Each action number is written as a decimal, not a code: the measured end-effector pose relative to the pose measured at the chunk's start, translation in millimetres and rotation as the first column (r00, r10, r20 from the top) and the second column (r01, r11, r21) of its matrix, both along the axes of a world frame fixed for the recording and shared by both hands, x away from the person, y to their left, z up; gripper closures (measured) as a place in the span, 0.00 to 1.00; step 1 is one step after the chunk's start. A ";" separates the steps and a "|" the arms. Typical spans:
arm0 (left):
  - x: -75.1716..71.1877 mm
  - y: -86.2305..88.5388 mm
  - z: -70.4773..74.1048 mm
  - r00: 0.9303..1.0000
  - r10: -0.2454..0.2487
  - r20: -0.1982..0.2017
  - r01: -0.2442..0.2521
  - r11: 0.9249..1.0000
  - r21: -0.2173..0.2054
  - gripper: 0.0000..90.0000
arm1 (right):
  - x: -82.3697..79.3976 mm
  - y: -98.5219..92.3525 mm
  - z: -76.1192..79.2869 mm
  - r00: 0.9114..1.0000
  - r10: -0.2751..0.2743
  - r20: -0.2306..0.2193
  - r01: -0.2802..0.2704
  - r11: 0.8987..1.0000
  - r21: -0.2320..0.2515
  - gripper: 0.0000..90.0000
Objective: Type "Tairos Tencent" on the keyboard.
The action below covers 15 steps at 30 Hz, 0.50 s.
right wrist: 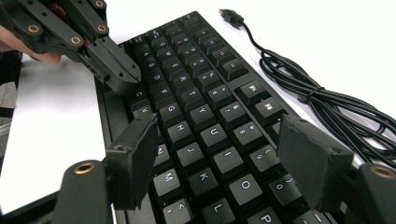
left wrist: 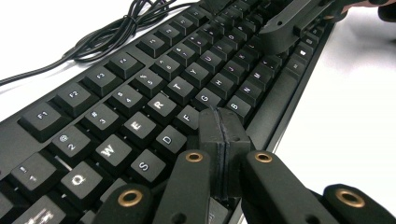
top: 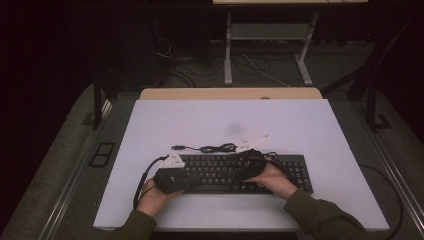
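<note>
Closed left gripper point(left wrist: 219, 126), jaws pressed together, nothing between, tip over C/V keys. Right gripper point(right wrist: 215, 154) spread wide above J, K, I keys, grasping nothing. Keyboard point(top: 235, 172) flat on white table point(top: 300, 130), near front edge. Probably rigid, moderately light, keys springy; best gripped by edge frame. USB plug point(right wrist: 231, 16) clear in right gripper view, coiled cable point(top: 217, 148) tiny from above.

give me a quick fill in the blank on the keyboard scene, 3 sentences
1. The left gripper has its jaws ____ over the black keyboard.
2. The right gripper has its jaws ____.
3. The coiled cable ends in a loose ____ plug.

Missing words: shut; open; USB
</note>
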<state>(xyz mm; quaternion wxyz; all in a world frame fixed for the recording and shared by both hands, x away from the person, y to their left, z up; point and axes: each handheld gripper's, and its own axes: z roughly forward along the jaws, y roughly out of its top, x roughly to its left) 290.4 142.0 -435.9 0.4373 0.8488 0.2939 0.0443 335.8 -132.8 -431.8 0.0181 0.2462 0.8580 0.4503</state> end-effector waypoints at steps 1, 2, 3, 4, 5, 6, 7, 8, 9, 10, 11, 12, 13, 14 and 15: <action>0.3 -0.6 -0.2 1.000 -0.002 0.000 0.002 1.000 0.002 0.98 | 0.1 0.0 -0.1 1.000 -0.001 0.002 0.001 1.000 -0.002 0.32; 0.6 -1.2 -0.3 1.000 -0.003 0.002 0.003 1.000 0.004 0.98 | 0.1 0.0 -0.2 1.000 -0.001 0.004 0.001 1.000 -0.003 0.32; 0.7 -1.9 -0.4 1.000 -0.001 0.004 0.001 1.000 0.005 0.98 | 0.0 0.0 -0.2 1.000 -0.001 0.005 0.001 1.000 -0.004 0.32; 0.9 -2.2 -0.5 1.000 -0.001 0.005 0.001 1.000 0.008 0.98 | -0.1 0.0 -0.2 1.000 -0.001 0.005 0.001 1.000 -0.005 0.31; 1.3 -2.3 -0.8 1.000 -0.002 0.006 0.002 1.000 0.009 0.98 | -0.2 0.0 -0.2 1.000 -0.001 0.006 0.001 1.000 -0.006 0.31; 1.6 -2.1 -1.1 1.000 -0.002 0.006 0.002 1.000 0.011 0.98 | -0.2 -0.1 -0.2 1.000 -0.002 0.006 0.002 1.000 -0.006 0.31; 1.9 -2.0 -1.3 1.000 -0.003 0.005 0.003 1.000 0.013 0.98 | -0.3 -0.2 -0.1 1.000 -0.004 0.005 0.004 1.000 -0.006 0.31; 1.9 -1.9 -1.4 1.000 0.000 0.004 0.000 1.000 0.013 0.98 | -0.3 -0.4 0.0 1.000 -0.006 0.005 0.006 1.000 -0.006 0.31; 2.1 -1.8 -1.5 1.000 -0.002 0.004 0.002 1.000 0.013 0.98 | -0.3 -0.6 0.2 1.000 -0.006 0.006 0.006 1.000 -0.006 0.31; 2.1 -1.9 -1.6 1.000 -0.003 0.004 0.003 1.000 0.014 0.98 | -0.2 -0.8 0.3 1.000 -0.007 0.007 0.007 1.000 -0.006 0.31; 1.8 -2.1 -1.6 1.000 0.000 0.002 0.000 1.000 0.015 0.98 | -0.3 -0.9 0.5 1.000 -0.007 0.007 0.007 1.000 -0.005 0.31; 1.8 -2.1 -1.7 1.000 -0.001 0.002 0.001 1.000 0.020 0.98 | -0.2 -1.0 0.5 1.000 -0.007 0.006 0.007 1.000 -0.005 0.31; 1.8 -2.1 -1.8 1.000 -0.003 0.002 0.003 1.000 0.022 0.98 | -0.2 -1.1 0.5 1.000 -0.007 0.007 0.007 1.000 -0.006 0.31; 1.8 -2.2 -1.9 1.000 -0.004 0.001 0.004 1.000 0.021 0.98 | -0.2 -1.0 0.4 1.000 -0.007 0.007 0.007 1.000 -0.007 0.31; 1.8 -2.2 -1.9 1.000 -0.004 0.002 0.004 1.000 0.022 0.98 | -0.3 -0.9 0.4 1.000 -0.008 0.007 0.008 1.000 -0.007 0.31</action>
